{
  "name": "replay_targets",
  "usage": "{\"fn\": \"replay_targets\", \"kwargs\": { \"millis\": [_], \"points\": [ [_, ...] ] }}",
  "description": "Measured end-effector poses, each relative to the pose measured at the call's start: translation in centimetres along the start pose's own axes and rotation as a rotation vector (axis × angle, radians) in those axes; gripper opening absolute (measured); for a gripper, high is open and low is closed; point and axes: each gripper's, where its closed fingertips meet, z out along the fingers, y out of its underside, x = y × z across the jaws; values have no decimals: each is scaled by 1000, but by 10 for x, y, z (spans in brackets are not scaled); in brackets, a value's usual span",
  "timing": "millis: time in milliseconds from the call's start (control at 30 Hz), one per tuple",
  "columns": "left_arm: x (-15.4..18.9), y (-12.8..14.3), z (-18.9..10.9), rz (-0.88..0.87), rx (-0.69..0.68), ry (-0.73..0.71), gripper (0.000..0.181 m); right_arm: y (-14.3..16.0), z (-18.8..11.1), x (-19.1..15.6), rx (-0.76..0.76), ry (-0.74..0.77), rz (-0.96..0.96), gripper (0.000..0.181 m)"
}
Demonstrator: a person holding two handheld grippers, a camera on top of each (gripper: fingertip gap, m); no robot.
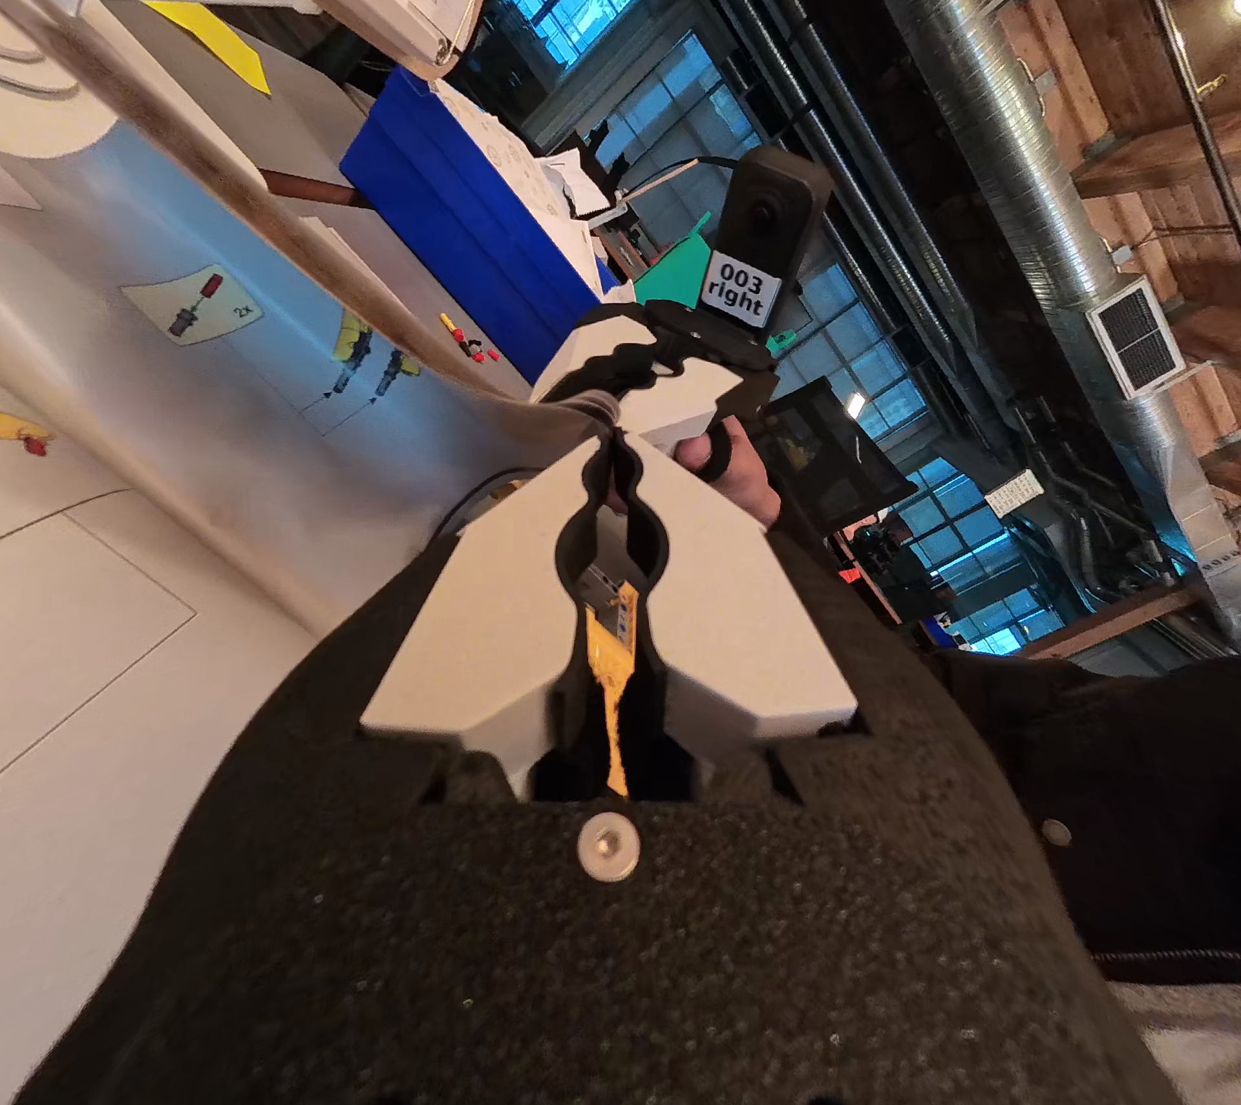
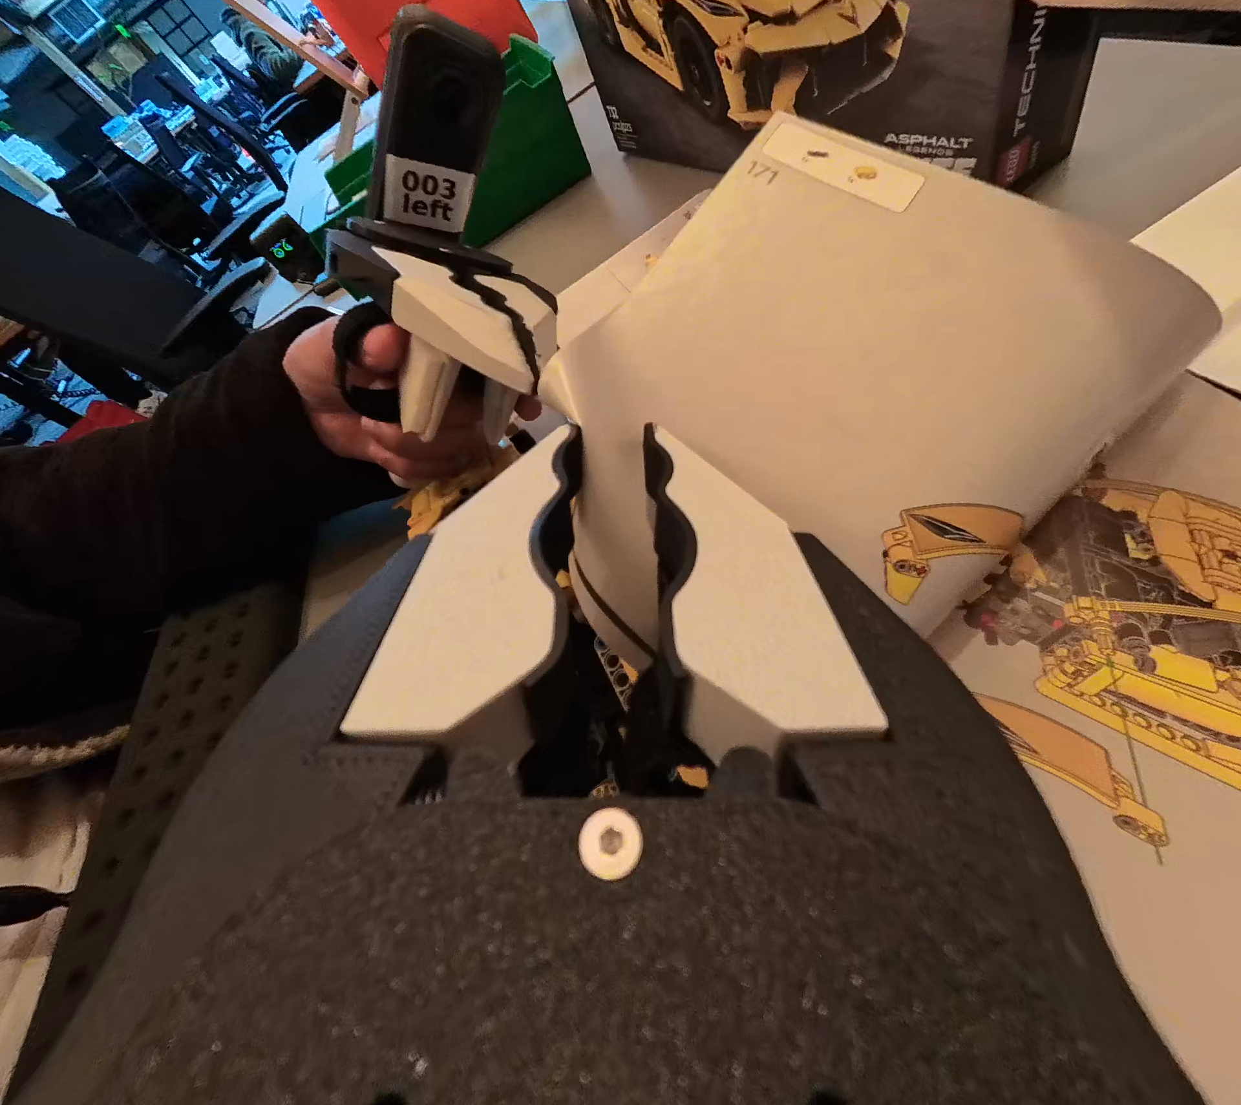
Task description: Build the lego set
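Over the table's (image 2: 604, 200) near edge, left gripper (image 1: 608, 442) and right gripper (image 2: 611, 435) both pinching one lifted manual page (image 2: 873, 334), likely to turn it; yellow lego model (image 1: 611, 623) seemingly underneath, mostly hidden.

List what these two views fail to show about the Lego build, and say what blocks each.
Lego model: left wrist view, only a yellow sliver shows between the fingers of the left gripper.
Booklet: right wrist view, the lifted page covers part of the drawing.
Loose parts: left wrist view, too small to identify.
Set box: right wrist view, cut off by the top edge.
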Motion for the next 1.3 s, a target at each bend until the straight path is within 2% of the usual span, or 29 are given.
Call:
{"fn": "replay_targets", "kwargs": {
  "millis": [133, 333, 400, 567, 633, 700, 767, 833, 900, 1000, 1067, 1133, 1300],
  "points": [
    [1, -1, -1, 0, 4, 8, 0, -7, -9, 0, 49, -33, 34, 17],
    [-1, -1, -2, 3, 5, -2, 0, -17, -28, 11, 113, 0, 59, 13],
    [-1, 0, -2, 19, -6, -7, 0, -23, -38, 22, 157, 64, 58, 14],
    [-4, 0, -3, 26, -9, -30, 0, -25, -71, 61, 192, 309, 44, 43],
    [-10, -4, -7, 28, 6, -69, 0, -28, -89, 76, 185, 478, -59, 61],
    [-15, -15, -16, 24, 55, -101, 0, -31, -99, 78, 155, 582, -194, 68],
    [-22, -29, -30, 13, 119, -128, 0, -20, -83, 61, 48, 490, -254, 68],
    [-31, -41, -45, 6, 161, -170, 0, 16, -51, 27, -143, 234, -198, 68],
    [-38, -47, -56, 9, 180, -200, 0, 53, -35, 11, -336, 106, -184, 58],
    [-45, -54, -68, 1, 199, -229, 0, 83, -26, 21, -500, 150, -304, 61],
    [-48, -57, -76, 11, 197, -257, 0, 97, -24, 25, -580, 153, -361, 52],
    [-52, -59, -85, 36, 177, -313, 0, 98, -22, 30, -578, 176, -422, 42],
    [-64, -57, -127, 112, 60, -485, 0, 105, -30, 23, -606, 113, -527, 38]
  ]
}}
